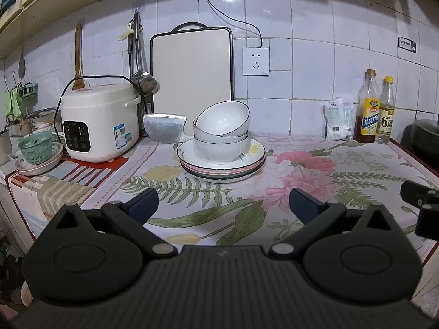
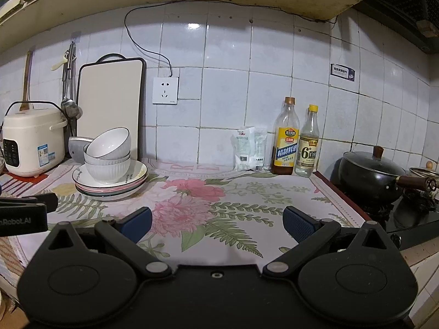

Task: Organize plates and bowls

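While both hover over the floral cloth (image 2: 247,192), left gripper (image 1: 223,205) and right gripper (image 2: 216,223) gape wide — holding nothing

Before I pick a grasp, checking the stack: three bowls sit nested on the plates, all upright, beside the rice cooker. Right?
Not quite. The top bowl is tilted, its mouth facing the camera, not upright. The left wrist view shows it leaning in the bowls below. The rest holds: three bowls nested on the plates, beside the rice cooker.
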A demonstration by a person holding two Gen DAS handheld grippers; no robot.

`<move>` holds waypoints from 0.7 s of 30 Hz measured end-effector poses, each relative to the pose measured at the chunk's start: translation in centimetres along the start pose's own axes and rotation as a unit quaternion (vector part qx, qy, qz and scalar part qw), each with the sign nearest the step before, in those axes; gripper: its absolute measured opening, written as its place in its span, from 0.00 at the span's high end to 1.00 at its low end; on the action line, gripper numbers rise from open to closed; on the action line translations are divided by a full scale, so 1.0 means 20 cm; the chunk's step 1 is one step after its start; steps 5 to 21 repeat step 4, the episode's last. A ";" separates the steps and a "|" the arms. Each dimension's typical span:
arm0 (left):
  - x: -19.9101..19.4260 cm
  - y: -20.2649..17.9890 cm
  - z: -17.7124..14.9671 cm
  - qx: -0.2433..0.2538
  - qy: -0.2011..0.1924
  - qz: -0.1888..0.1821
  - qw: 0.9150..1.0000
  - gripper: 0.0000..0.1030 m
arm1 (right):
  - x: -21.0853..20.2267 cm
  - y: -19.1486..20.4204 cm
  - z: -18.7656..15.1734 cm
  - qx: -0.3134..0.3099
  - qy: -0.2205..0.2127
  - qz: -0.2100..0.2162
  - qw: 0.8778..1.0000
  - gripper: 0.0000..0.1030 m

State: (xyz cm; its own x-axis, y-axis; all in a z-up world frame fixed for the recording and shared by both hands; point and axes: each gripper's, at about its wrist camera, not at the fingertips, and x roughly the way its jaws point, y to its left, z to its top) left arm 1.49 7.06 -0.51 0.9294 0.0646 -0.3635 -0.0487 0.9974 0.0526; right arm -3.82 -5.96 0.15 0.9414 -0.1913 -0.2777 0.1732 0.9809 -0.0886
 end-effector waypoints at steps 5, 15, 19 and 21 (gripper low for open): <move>-0.01 -0.01 0.00 0.005 -0.004 0.001 1.000 0.00 | 0.01 -0.01 0.00 0.000 0.002 0.001 1.000 0.00; -0.01 -0.01 0.00 0.005 -0.004 0.001 1.000 0.00 | 0.01 -0.01 0.00 0.000 0.002 0.001 1.000 0.00; -0.01 -0.01 0.00 0.005 -0.004 0.001 1.000 0.00 | 0.01 -0.01 0.00 0.000 0.002 0.001 1.000 0.00; -0.01 -0.01 0.00 0.005 -0.004 0.001 1.000 0.00 | 0.01 -0.01 0.00 0.000 0.002 0.001 1.000 0.00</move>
